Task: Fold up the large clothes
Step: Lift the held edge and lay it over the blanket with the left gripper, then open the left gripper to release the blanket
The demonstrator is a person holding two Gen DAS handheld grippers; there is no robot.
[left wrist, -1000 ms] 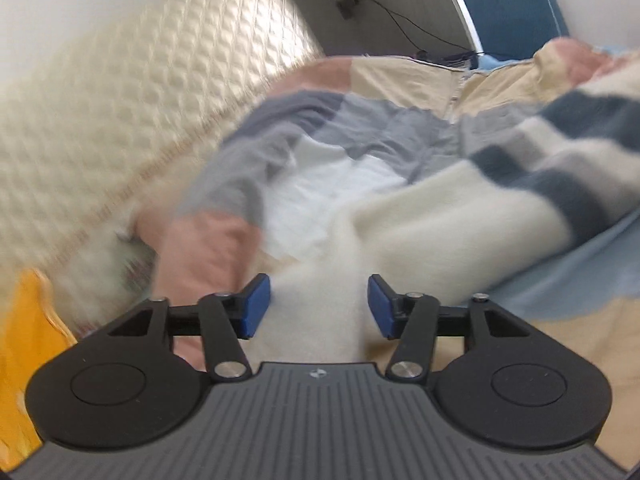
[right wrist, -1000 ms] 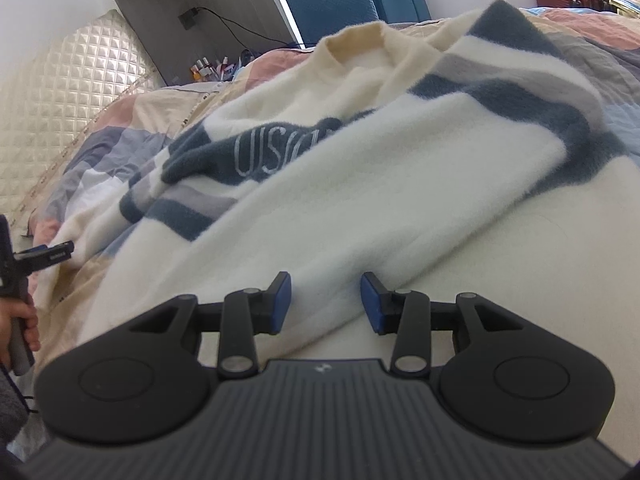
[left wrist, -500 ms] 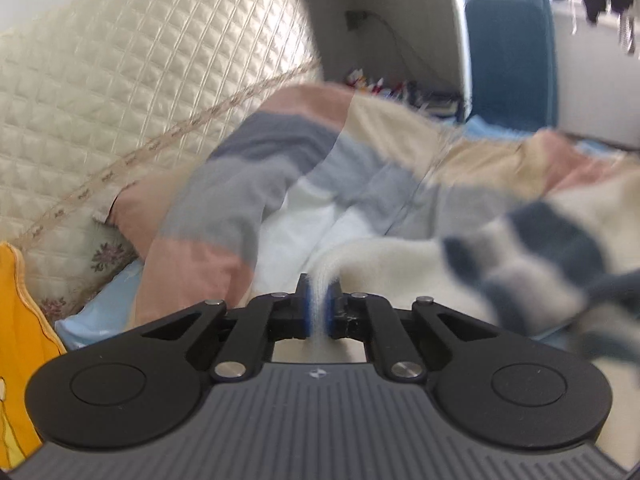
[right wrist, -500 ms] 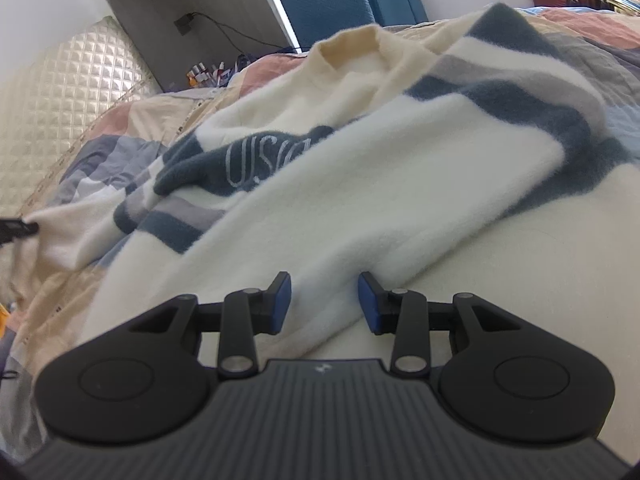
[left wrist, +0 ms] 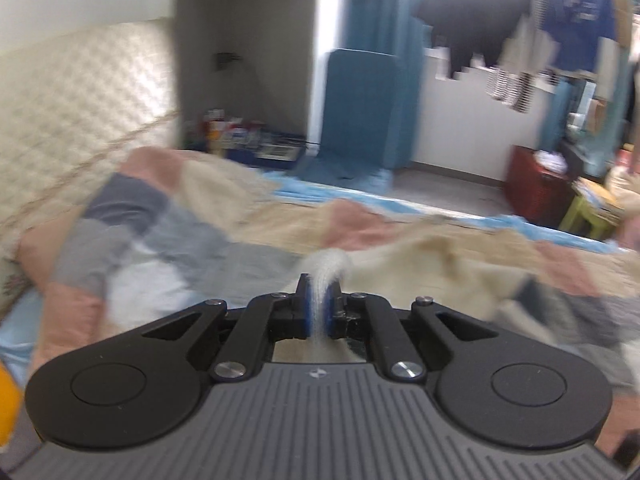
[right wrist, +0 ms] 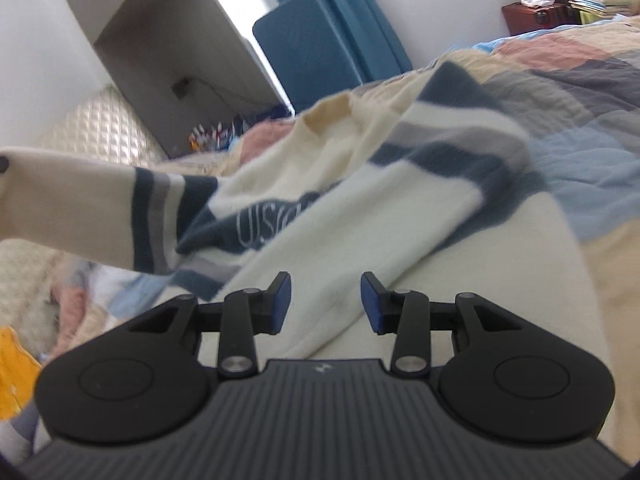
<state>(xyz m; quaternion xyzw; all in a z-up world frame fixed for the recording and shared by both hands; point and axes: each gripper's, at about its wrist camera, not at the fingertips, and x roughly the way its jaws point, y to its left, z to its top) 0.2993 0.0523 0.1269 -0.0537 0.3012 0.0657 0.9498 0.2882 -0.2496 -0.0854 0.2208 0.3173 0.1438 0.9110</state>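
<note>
A large cream sweater point(right wrist: 352, 216) with navy and grey stripes and white lettering lies crumpled on the bed. My left gripper point(left wrist: 318, 304) is shut on the cream cuff point(left wrist: 326, 272) of one sleeve. In the right wrist view that sleeve point(right wrist: 92, 208) is stretched out to the left, raised off the bed. My right gripper point(right wrist: 325, 302) is open, low over the sweater's cream lower part, with cloth between and below its fingers. The rest of the sweater point(left wrist: 448, 264) shows blurred in the left wrist view.
A patchwork quilt point(left wrist: 160, 240) in pink, grey, beige and white covers the bed. A quilted cream headboard point(right wrist: 100, 128) stands at the left. A blue chair point(left wrist: 360, 108), a nook with small items point(left wrist: 240, 136), hanging clothes point(left wrist: 520, 20) and a red cabinet point(left wrist: 536, 188) are beyond.
My left gripper closed on the sleeve cuff, then lifted and swung, pulling the sleeve out to the left. My right gripper stayed open over the sweater, tilting a little.
</note>
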